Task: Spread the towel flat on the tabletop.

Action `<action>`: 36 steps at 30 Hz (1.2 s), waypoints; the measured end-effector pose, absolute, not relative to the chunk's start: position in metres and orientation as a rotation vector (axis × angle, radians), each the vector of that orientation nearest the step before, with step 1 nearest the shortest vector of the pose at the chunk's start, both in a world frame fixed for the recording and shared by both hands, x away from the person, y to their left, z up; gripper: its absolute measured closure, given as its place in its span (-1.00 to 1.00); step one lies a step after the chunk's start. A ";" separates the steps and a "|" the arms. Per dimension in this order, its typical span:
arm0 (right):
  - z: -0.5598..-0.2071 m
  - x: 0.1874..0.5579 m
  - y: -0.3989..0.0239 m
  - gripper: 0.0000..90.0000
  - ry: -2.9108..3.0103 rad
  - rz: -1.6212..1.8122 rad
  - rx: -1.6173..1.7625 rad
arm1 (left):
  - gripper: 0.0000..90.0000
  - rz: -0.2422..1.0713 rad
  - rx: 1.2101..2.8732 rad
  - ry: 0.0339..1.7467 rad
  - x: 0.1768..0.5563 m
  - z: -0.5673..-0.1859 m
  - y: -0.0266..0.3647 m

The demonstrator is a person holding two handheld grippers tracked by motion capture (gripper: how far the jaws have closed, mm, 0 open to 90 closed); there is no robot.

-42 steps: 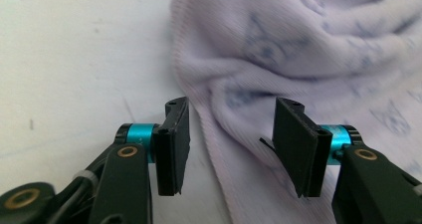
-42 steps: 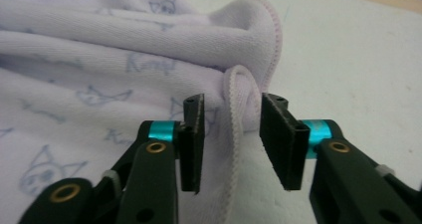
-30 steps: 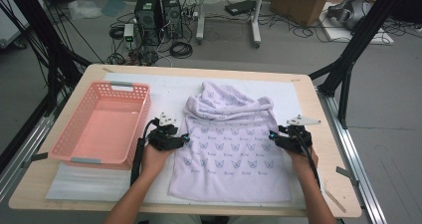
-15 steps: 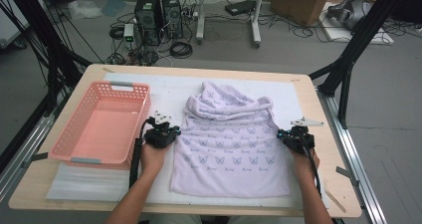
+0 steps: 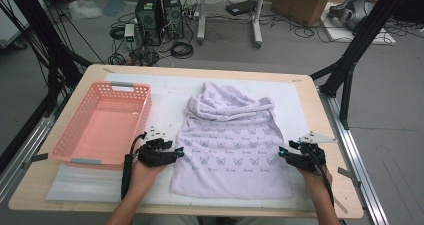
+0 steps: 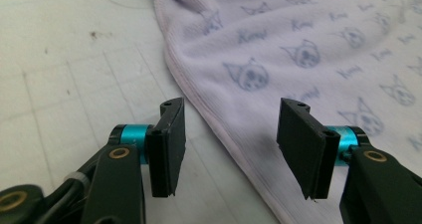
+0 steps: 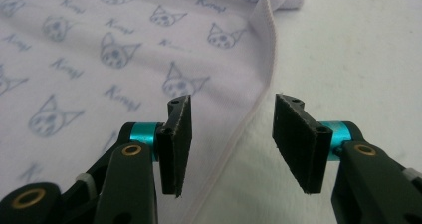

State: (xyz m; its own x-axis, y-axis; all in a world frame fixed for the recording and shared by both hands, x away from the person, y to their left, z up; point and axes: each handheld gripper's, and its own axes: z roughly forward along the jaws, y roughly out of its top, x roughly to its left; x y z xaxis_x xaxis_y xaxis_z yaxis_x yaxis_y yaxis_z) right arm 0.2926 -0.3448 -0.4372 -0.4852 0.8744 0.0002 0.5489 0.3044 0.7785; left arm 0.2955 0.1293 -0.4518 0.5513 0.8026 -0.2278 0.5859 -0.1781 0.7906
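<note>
Honestly the gripper views crop a lot: the lilac cat-print garment (image 6: 308, 50) runs off the top and right in the left gripper view, and off the top and left in the right gripper view, so its full shape isn't there. From the high view, the printed words on it are too small to read. The person's forearms get cut by the bottom edge.

Even, bright light — soft shadows, slight blur.
</note>
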 end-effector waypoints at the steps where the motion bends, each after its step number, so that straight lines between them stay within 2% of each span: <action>1: -0.436 0.286 -0.346 0.09 2.154 1.027 1.260 | 0.00 0.295 1.879 1.129 0.292 -0.452 0.129; 11: -0.439 0.247 -0.349 0.12 2.189 1.008 1.256 | -0.01 0.268 1.862 1.125 0.256 -0.454 0.129; 14: -0.438 0.236 -0.350 0.10 2.173 1.037 1.274 | 0.06 0.275 1.870 1.111 0.247 -0.454 0.126; 19: -0.436 0.217 -0.346 0.11 2.177 1.015 1.273 | 0.07 0.285 1.882 1.085 0.232 -0.455 0.126; 21: -0.442 0.211 -0.345 0.14 2.207 0.960 1.279 | 0.07 0.298 1.889 1.071 0.225 -0.456 0.124; 23: -0.446 0.205 -0.346 0.26 2.202 0.971 1.301 | 0.09 0.365 1.901 1.056 0.218 -0.457 0.120; 24: -0.446 0.203 -0.346 0.37 2.204 0.984 1.311 | 0.28 0.439 1.930 1.042 0.214 -0.458 0.118; 25: -0.446 0.201 -0.347 0.57 2.208 0.987 1.312 | 0.67 0.414 1.930 1.029 0.213 -0.458 0.119; 26: -0.445 0.199 -0.347 0.84 2.219 0.996 1.317 | 0.92 0.395 1.923 1.047 0.213 -0.457 0.119; 28: -0.444 0.194 -0.345 0.94 2.228 0.982 1.310 | 0.93 0.402 1.930 1.052 0.207 -0.456 0.120; 36: -0.438 0.166 -0.353 0.96 2.248 1.016 1.312 | 0.94 0.350 1.921 1.067 0.179 -0.455 0.134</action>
